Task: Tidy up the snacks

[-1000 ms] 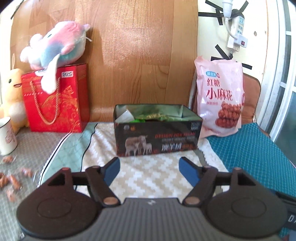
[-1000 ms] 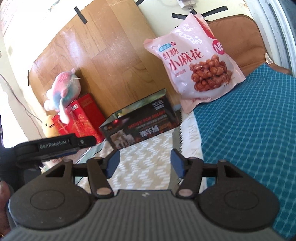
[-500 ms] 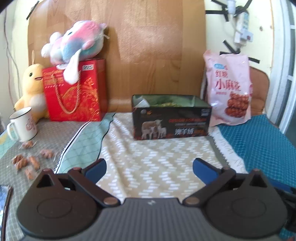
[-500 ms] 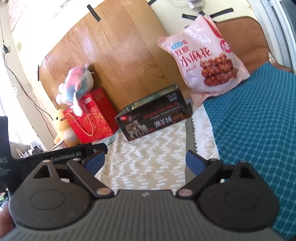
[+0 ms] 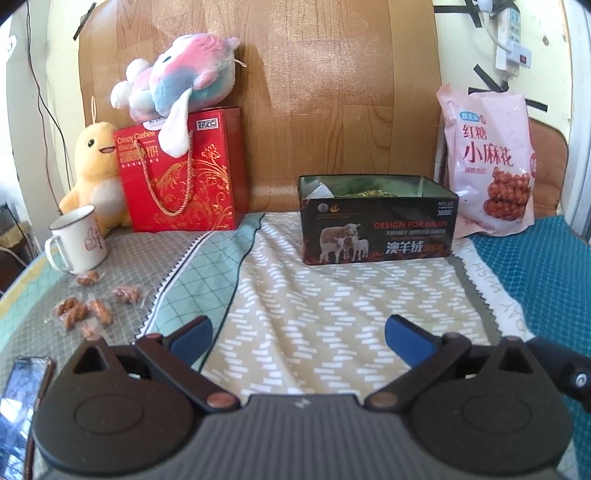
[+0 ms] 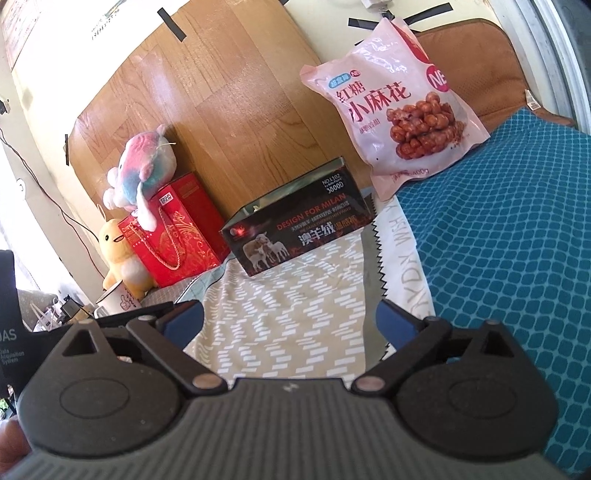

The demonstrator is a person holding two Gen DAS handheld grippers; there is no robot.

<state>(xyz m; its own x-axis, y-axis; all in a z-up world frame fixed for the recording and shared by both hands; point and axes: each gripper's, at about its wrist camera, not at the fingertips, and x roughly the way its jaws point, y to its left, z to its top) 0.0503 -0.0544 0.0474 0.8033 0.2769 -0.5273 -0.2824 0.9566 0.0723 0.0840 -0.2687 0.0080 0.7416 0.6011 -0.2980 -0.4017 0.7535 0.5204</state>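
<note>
Nearest to me in the left wrist view, a phone (image 5: 23,387) lies at the lower left edge, and just past it a scatter of small wrapped snacks (image 5: 88,308) sits on the grey-and-green part of the cloth. The right wrist view shows none of those snacks; there my own left gripper's body blocks that corner, and a bit of my hand (image 6: 11,443) shows at the bottom left.

My left gripper (image 5: 298,334) has its jaws spread wide with nothing between them, only the patterned cloth (image 5: 332,314) below. On my right gripper (image 6: 288,321) the jaws are opening, almost fully apart, and they too hold and touch nothing.

Farther on, a white mug (image 5: 79,242) stands near the snacks. Beyond the cloth's middle sits an open dark box (image 5: 376,236) printed with sheep; something greenish lies inside, but I cannot tell what. To its right a pink snack bag (image 5: 489,162) leans upright at the back, beside the blue mat (image 6: 498,240). To the left a red gift bag (image 5: 181,173) stands with a pink-and-blue plush toy (image 5: 177,86) on top and a yellow plush duck (image 5: 96,173) beside it. Behind everything rises a wooden headboard (image 5: 314,92), and a power strip (image 5: 511,33) hangs on the pale wall.
</note>
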